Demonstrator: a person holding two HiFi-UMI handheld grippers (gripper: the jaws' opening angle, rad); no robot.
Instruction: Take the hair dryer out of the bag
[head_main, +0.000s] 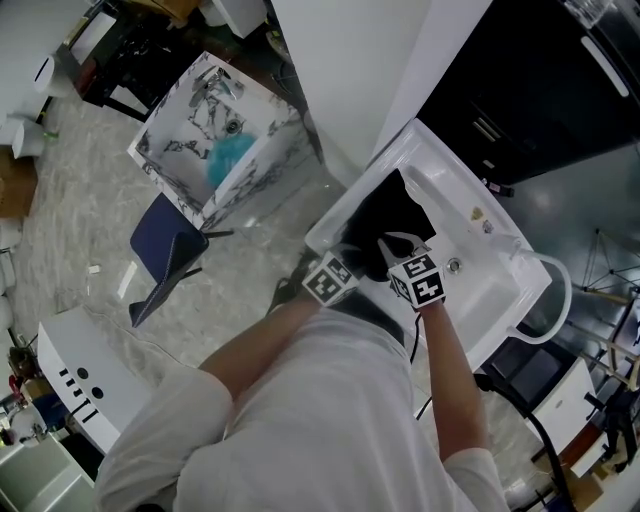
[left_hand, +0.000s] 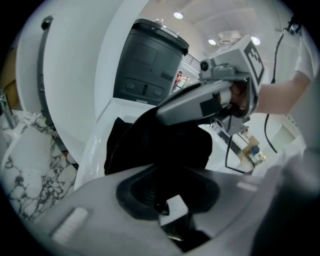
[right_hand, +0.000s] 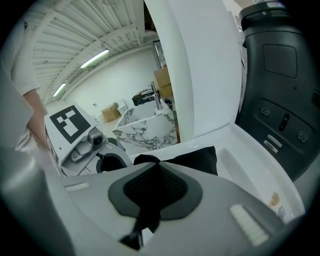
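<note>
So the setup is a white basin (head_main: 500, 275) in a cluttered workshop-type room, with a marble-print box (head_main: 215, 130) on the floor off to one side. The black bag (head_main: 395, 215) is slumped at the end of the basin nearest the grippers. I can't spot the hair dryer anywhere. No view looks into the bag, so my guess is it's in there.

The right gripper (head_main: 396, 243) has its jaws closed, pinching a fold of the bag's fabric. The left gripper (left_hand: 167, 210) is right beside it with its jaws partly apart. There's black cloth at the gap, but the pads don't look like they're pressing on anything.

What I'd worry about:
- **Right pinch slipping:** it's on a thin bit of floppy cloth, so a hard pull could slide it out and the bag's mouth would flop shut.
- **Left going in blind:** it could clamp bag fabric instead of the dryer, or catch only part of the dryer and drag the whole bag along.
- **Grippers bumping:** the two are really close together, so one could knock the other's grip loose.
- **Bag lifting:** if it comes up with the dryer inside, that weight could yank the fabric free.
</note>
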